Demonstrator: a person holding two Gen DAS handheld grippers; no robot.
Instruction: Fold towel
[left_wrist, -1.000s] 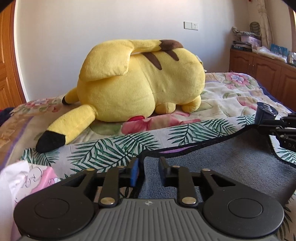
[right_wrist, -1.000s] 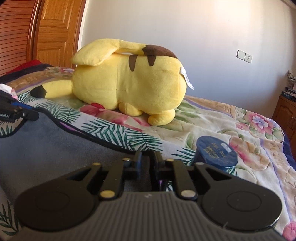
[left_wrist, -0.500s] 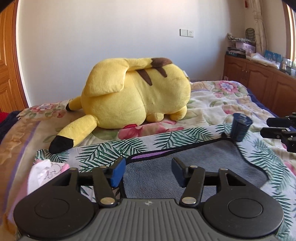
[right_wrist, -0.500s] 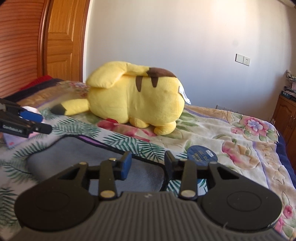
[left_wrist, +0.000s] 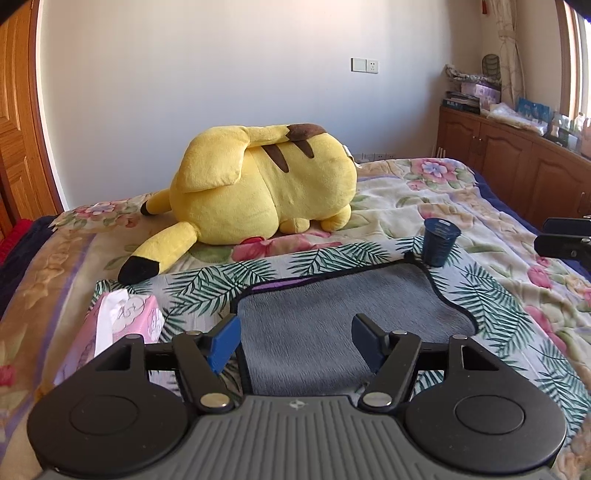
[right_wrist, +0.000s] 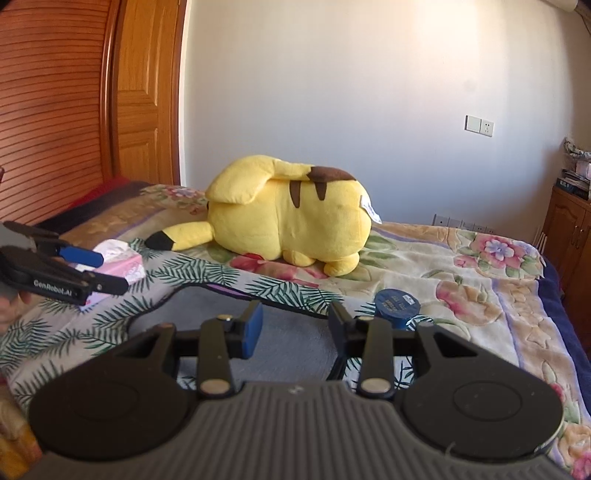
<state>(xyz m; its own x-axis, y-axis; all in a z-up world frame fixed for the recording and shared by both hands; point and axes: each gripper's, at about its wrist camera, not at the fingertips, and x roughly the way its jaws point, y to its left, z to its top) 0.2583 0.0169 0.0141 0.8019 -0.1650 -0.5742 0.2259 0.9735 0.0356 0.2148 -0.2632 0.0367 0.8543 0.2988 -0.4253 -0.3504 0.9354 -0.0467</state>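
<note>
A grey towel (left_wrist: 332, 317) with a dark hem lies folded flat on a palm-leaf cloth (left_wrist: 207, 284) on the bed; it also shows in the right wrist view (right_wrist: 291, 332). My left gripper (left_wrist: 295, 341) is open and empty, raised above the towel's near left part. My right gripper (right_wrist: 295, 328) is open and empty above the towel's near right part. Each gripper shows at the edge of the other's view: the left gripper (right_wrist: 88, 273) and the right gripper (left_wrist: 565, 240).
A big yellow plush toy (left_wrist: 266, 188) lies behind the towel. A dark blue cup (left_wrist: 439, 240) stands at the towel's far right corner. A pink tissue pack (left_wrist: 122, 325) lies left of the towel. Wooden cabinets (left_wrist: 517, 162) stand right, a wooden door (right_wrist: 144, 96) left.
Both grippers opened, let go of the towel's far edge, and pulled back and up. The towel now lies flat on the cloth.
</note>
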